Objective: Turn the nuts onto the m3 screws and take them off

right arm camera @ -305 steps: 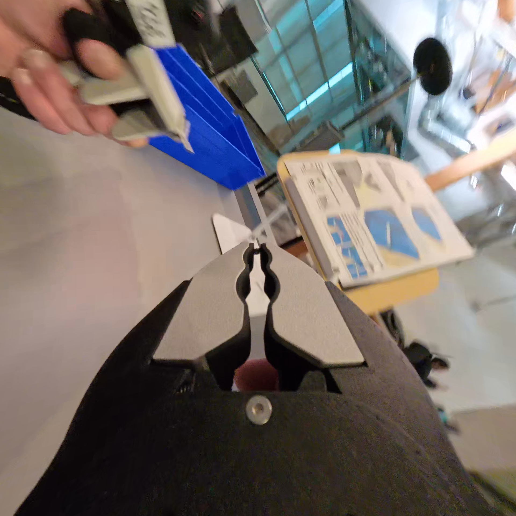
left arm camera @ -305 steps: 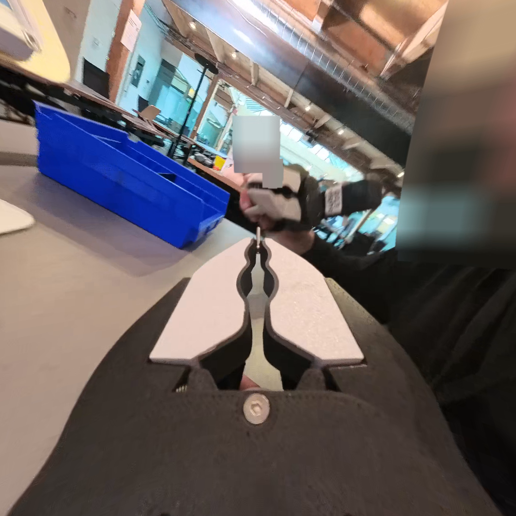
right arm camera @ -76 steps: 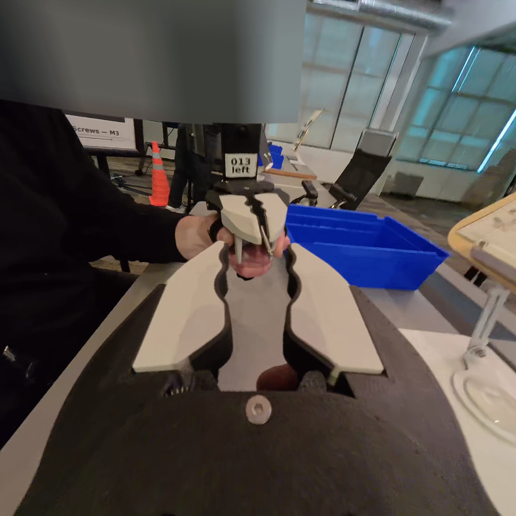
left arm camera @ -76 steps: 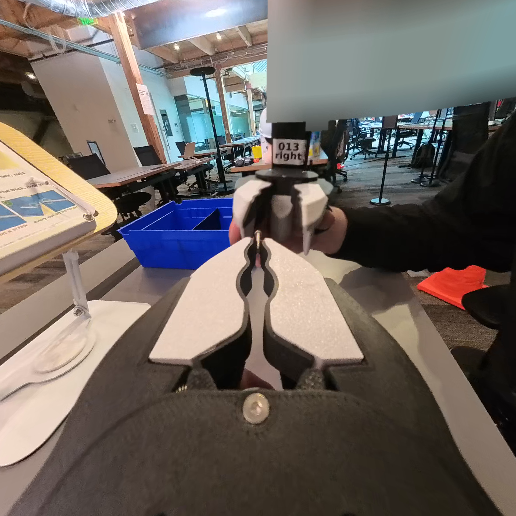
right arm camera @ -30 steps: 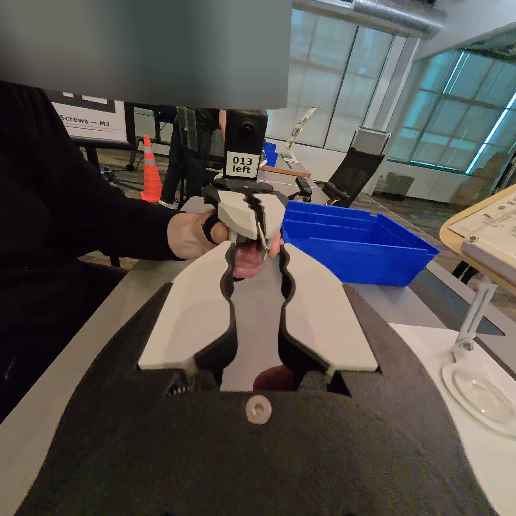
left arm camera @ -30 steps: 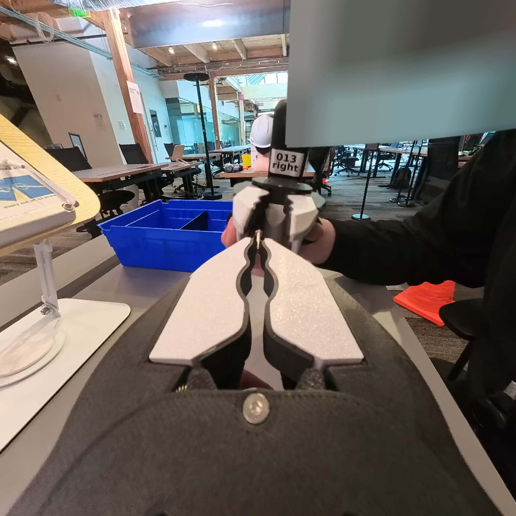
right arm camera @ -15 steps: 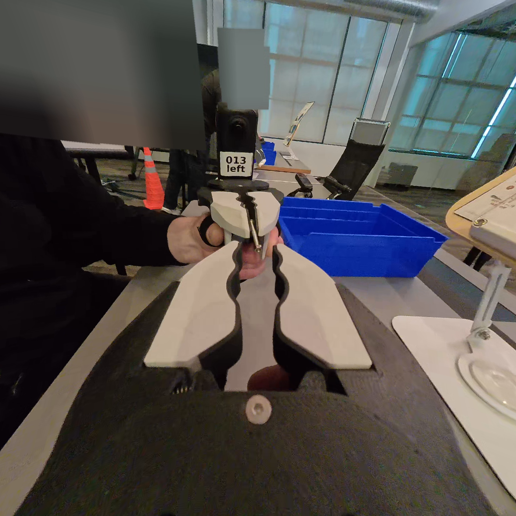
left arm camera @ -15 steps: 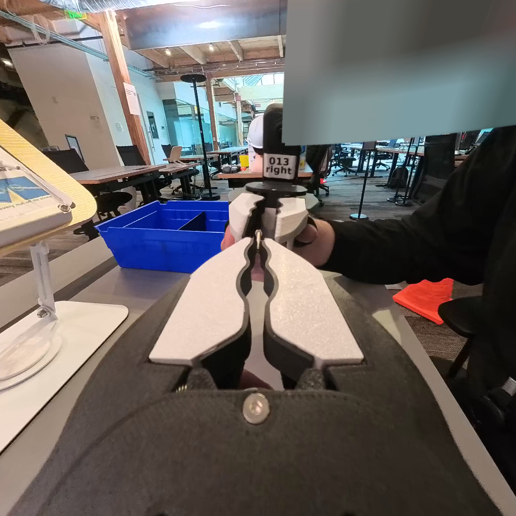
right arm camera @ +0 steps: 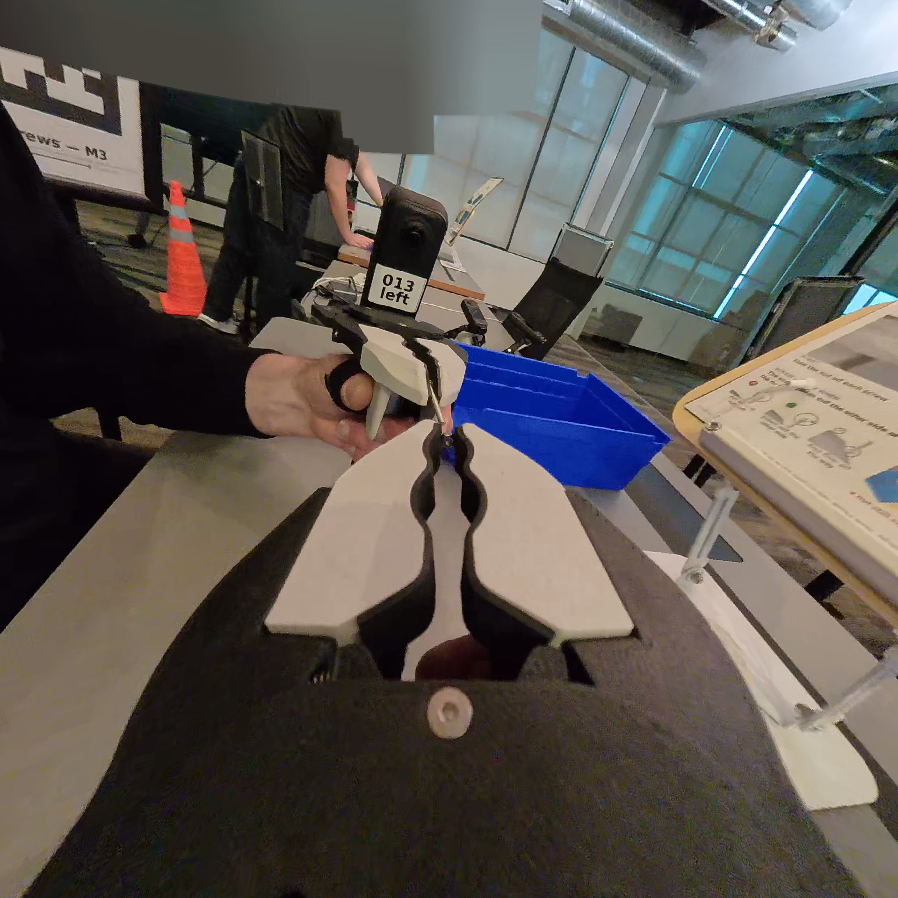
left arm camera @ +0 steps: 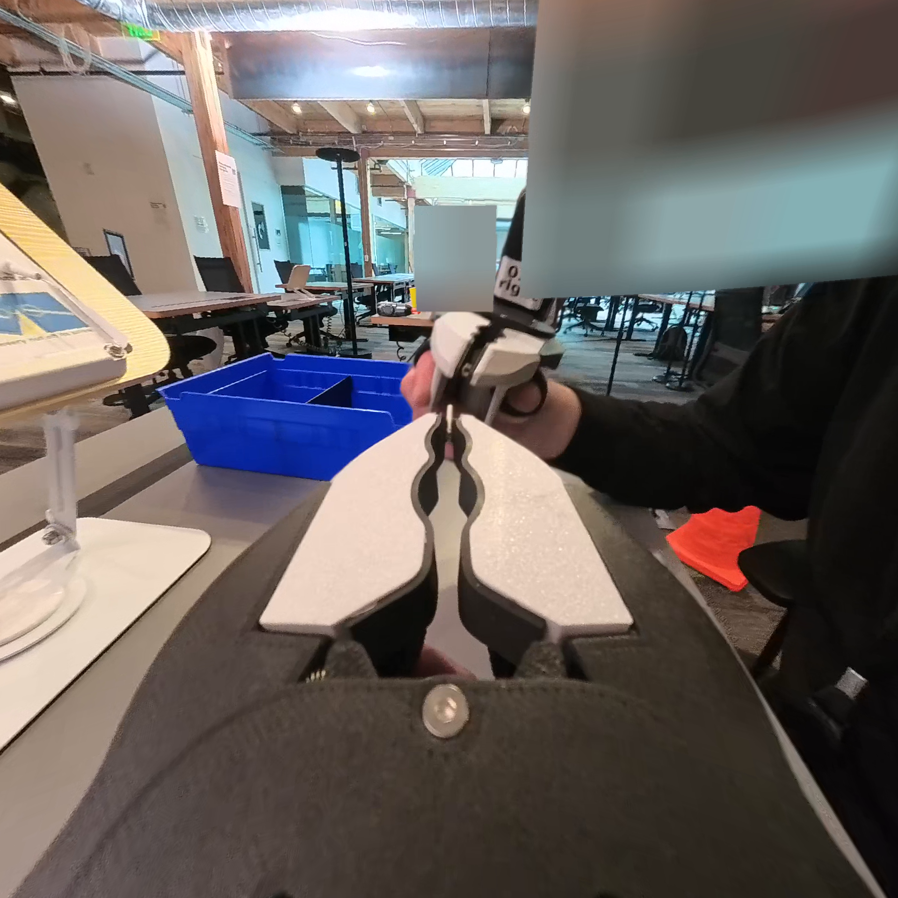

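Left wrist view: the left tongs [left arm camera: 448,427] are clamped on the screw [left arm camera: 450,419], as 0.5 s ago. The right tongs [left arm camera: 474,388], above the blue bin's [left arm camera: 291,423] right end, have tilted and now meet the screw's far end.

Right wrist view: the right tongs [right arm camera: 446,440], wide apart 0.5 s ago, have closed on something small at the screw's [right arm camera: 436,398] tip, in front of the bin [right arm camera: 559,437]; I judge it is the nut [right arm camera: 446,441], too small to confirm. Turning can probably begin now.
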`<state>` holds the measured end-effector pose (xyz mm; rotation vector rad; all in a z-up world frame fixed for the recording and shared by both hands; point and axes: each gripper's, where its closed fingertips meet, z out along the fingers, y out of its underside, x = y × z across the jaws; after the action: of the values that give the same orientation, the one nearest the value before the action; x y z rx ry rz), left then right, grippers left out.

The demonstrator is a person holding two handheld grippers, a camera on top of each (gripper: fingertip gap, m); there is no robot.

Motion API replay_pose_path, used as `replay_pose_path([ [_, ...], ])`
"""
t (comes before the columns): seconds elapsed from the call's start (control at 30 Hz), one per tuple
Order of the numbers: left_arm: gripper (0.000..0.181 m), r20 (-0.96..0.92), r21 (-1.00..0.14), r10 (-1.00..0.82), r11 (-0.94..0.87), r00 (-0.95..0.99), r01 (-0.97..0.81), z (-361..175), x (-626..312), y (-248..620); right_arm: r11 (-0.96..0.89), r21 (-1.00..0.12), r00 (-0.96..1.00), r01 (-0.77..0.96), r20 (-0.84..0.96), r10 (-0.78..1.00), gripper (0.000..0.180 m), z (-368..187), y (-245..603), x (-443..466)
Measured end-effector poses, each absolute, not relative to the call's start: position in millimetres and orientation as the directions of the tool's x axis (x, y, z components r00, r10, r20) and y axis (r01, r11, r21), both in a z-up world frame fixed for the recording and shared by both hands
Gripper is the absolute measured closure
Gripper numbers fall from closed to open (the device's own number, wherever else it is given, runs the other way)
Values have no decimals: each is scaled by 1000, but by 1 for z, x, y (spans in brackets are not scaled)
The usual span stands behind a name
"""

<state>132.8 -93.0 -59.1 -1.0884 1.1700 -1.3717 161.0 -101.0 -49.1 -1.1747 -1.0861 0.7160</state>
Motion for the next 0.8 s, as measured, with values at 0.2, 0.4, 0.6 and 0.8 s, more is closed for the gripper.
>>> replay_pose_path([
  [0.2, 178, -3, -997, -999, 0, -41, 83, -71, 129, -81, 281, -926, 528, 254, 375, 762, 175, -42, -95, 227],
  [0.4, 178, -32, -998, -999, 32, -12, 61, -75, 127, -77, 66, -873, 741, 484, 449, 499, 175, -53, -62, 345],
  [0.6, 178, -44, -998, -999, 43, -7, 36, -83, 131, -75, -394, -757, 828, 521, 337, 448, 175, -148, -25, 435],
  [0.8, 178, -45, -999, -999, 45, -13, 12, -90, 135, -75, -580, -561, 798, 590, 295, 526, 170, -206, -13, 446],
])
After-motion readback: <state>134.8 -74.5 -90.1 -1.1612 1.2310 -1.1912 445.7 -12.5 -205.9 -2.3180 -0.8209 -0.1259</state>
